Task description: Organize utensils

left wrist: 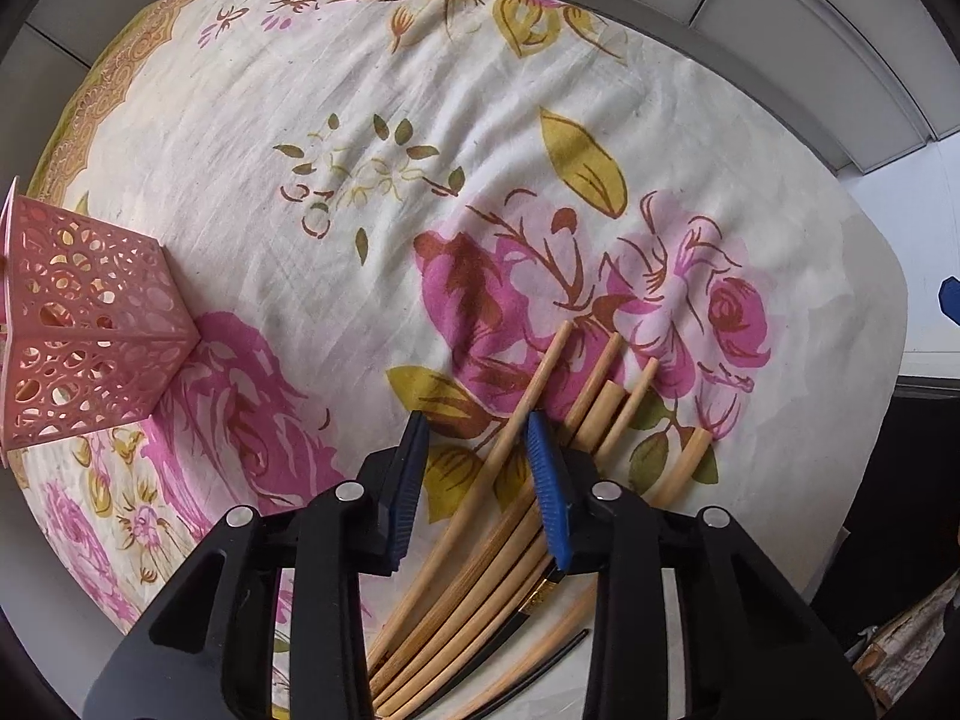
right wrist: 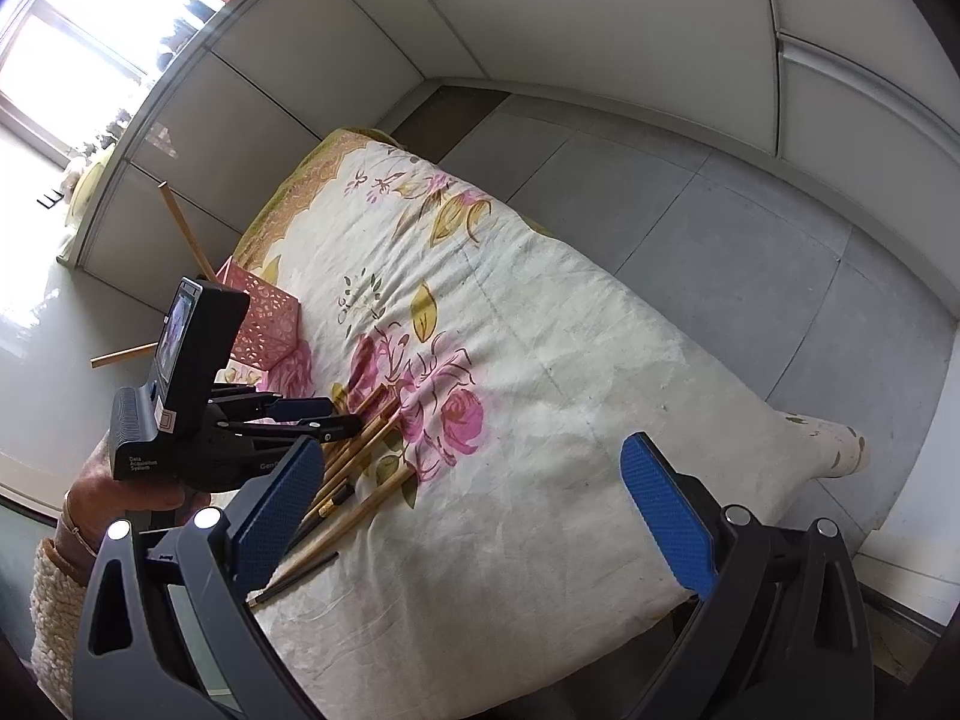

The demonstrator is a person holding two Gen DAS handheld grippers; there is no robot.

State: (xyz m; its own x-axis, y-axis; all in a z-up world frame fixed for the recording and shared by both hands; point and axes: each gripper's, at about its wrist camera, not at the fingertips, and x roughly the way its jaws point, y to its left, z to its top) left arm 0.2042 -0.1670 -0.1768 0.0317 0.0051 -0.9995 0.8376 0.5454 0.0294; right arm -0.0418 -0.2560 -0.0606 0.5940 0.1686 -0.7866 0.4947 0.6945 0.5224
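A bundle of wooden chopsticks [left wrist: 600,396] lies fanned out on the floral cloth [left wrist: 420,120], with a few black ones [left wrist: 540,660] among them. My left gripper [left wrist: 475,426] points down over the bundle. Its jaws straddle one long wooden stick [left wrist: 528,396], with a gap on both sides of it. In the right wrist view the left gripper [right wrist: 324,417] sits low over the sticks [right wrist: 366,444]. A pink perforated holder [left wrist: 84,324] stands at the left and has wooden sticks [right wrist: 180,222] leaning in it. My right gripper [right wrist: 474,450] hangs open above bare cloth, holding nothing.
The cloth [right wrist: 570,360] covers a table bounded by grey partition panels [right wrist: 720,240] at the back and right. A person's hand [right wrist: 120,492] grips the left tool. A bright window [right wrist: 78,30] is at the far left. The cloth's right edge [left wrist: 888,276] drops off.
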